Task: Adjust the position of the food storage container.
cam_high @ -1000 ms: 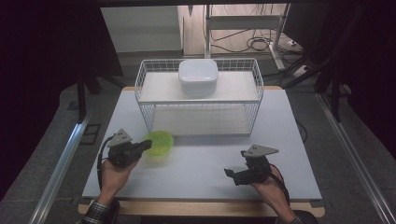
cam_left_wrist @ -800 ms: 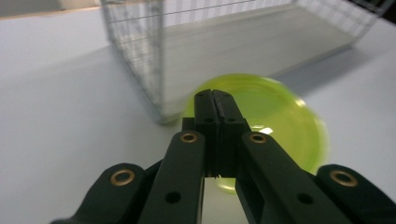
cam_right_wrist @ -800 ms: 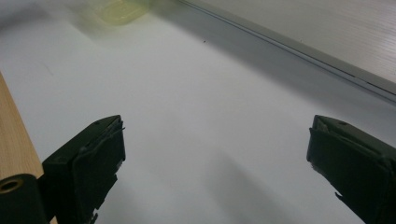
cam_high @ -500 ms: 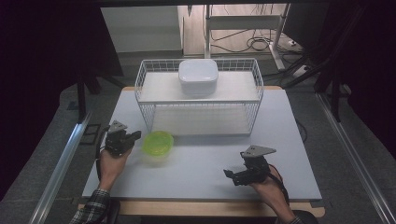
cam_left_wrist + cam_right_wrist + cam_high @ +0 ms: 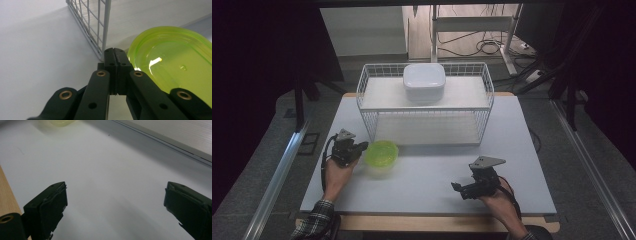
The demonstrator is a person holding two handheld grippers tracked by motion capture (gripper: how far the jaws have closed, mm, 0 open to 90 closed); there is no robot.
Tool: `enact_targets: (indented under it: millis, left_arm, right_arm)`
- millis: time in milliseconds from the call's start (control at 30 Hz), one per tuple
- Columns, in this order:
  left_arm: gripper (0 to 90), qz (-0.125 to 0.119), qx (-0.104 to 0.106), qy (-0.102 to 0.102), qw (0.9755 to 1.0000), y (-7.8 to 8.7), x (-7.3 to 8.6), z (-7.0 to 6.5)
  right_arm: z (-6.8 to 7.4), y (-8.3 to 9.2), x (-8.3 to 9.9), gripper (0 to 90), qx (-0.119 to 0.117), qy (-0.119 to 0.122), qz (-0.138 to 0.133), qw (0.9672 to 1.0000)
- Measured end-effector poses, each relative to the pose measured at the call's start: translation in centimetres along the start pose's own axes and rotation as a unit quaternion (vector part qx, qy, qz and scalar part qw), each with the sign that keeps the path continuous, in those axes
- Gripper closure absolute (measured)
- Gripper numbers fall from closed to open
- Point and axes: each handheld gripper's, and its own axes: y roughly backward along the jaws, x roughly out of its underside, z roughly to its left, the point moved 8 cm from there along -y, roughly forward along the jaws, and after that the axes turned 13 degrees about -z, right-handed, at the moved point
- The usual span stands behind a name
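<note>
A translucent lime-green bowl [image 5: 382, 154] sits on the white table top just in front of the wire rack. My left gripper [image 5: 361, 147] is beside the bowl's left rim, shut with nothing between its pads. In the left gripper view the closed gripper [image 5: 115, 53] points at the rack's corner post [image 5: 107, 27], with the bowl [image 5: 175, 62] close on the right. My right gripper [image 5: 458, 188] rests near the front edge at the right. It is open wide [image 5: 115, 202] over bare table, and the bowl [image 5: 61, 122] lies far ahead of it.
A white wire rack [image 5: 424, 120] stands at the middle back of the table, and a white lidded container [image 5: 424, 81] sits on its top shelf. The table's wooden front edge [image 5: 422, 222] runs along the bottom. Metal rails flank the table.
My left gripper has drawn off the bowl's near-left side and shifted a little farther up the table, still shut. The bowl and the right gripper have stayed put.
</note>
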Motion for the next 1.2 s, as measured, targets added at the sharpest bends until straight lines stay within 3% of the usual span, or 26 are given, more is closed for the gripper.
enact_targets:
  millis: [300,567,900,1200]
  left_arm:
    - [89.9,0.008,0.019,0.011,0.9997,-0.1,0.3,-1.1]
    - [89.8,0.015,0.039,-0.005,0.9991,-0.4,0.3,-3.3]
    - [89.8,0.020,0.072,0.001,0.9972,-0.7,0.4,-6.0]
    - [89.8,0.022,0.106,-0.009,0.9941,-1.1,0.6,-9.2]
  right_arm:
    - [0.0,-0.1,0.2,5.6,0.000,0.000,0.005,1.0000]
    - [0.1,-0.2,0.3,5.6,-0.003,-0.006,0.008,0.9999]
    - [0.1,-0.2,0.3,5.6,-0.003,-0.007,0.008,0.9999]
    - [0.0,-0.2,0.4,5.6,-0.002,-0.007,0.010,0.9999]
